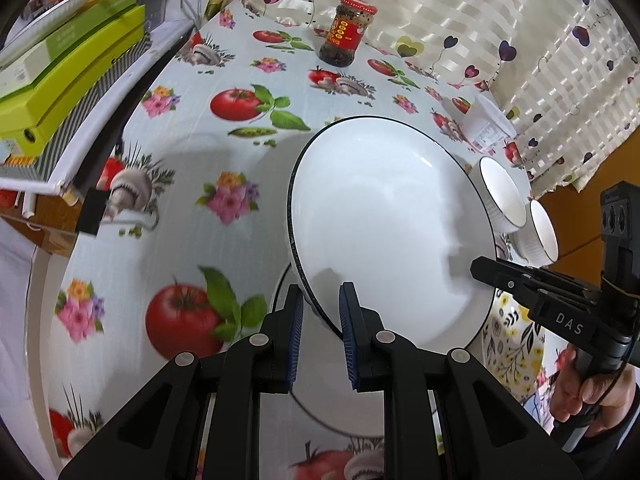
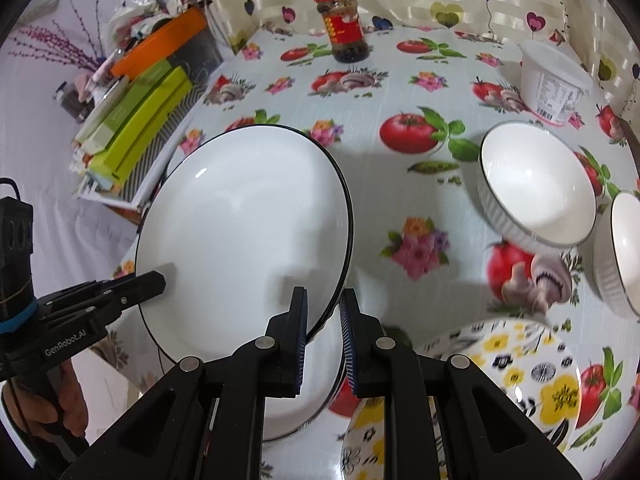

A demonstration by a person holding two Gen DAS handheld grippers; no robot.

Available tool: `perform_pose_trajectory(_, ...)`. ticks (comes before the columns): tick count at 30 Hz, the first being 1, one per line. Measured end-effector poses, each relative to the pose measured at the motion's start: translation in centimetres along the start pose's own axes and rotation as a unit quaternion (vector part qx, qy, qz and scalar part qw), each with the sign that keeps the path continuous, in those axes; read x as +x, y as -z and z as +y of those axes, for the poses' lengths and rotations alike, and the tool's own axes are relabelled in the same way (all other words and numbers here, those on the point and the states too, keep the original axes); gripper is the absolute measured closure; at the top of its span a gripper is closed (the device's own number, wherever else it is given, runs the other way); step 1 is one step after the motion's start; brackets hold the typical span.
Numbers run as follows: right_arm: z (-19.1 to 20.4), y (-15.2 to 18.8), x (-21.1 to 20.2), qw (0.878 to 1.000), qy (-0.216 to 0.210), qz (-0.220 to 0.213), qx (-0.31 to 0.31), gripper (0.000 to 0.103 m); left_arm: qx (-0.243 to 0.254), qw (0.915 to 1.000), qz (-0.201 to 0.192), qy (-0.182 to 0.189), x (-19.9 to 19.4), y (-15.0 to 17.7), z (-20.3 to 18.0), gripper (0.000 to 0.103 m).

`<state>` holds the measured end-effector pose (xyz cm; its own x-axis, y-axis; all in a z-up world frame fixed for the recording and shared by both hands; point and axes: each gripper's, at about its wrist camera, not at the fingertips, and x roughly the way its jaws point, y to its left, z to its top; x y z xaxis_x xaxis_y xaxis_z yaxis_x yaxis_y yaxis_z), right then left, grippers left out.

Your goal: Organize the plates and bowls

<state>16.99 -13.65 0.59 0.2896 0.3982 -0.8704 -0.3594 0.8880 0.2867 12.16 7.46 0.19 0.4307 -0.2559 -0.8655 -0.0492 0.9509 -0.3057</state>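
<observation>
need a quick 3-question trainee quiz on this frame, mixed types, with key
1. True or false: the black-rimmed white ceramic plate lies flat.
2. Whose jaws straddle that plate's rim? A) left gripper only B) right gripper only C) both
3. How many ribbed white bowls are in view behind the yellow-flowered plate?

Key: 1 false, it is tilted above a second white plate; 2 C; 3 two.
</observation>
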Motion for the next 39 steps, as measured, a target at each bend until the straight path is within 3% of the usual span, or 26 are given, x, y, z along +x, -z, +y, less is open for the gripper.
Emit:
perform_pose_trajectory(16,1.3,4.4,-0.3,0.999,0.003,0.023,-0.022,0.087,-0.017,0.9998,0.006,0.0,-0.8,4.9,0.3,0.084)
perform_pose_trajectory(29,1.3,4.8,0.4,0.999,0.005,0.039,-0.032,0.087,-0.024,0.9996,0.002,-0.017,-0.6,6.1,0.0,0.084)
perform_pose_trajectory(35,1.8,4.6,0.5,0.998,0.014,0.037,-0.045,0.087,-0.012,0.9986,0.011,-0.051,0.2,6.2,-0.6,0.083)
perform_pose_trajectory(39,1.9,4.7,0.5,0.998,0.017,0.035,-0.05,0.086,-0.014,0.9986,0.01,-0.051,0.4,6.3,-0.6,0.081)
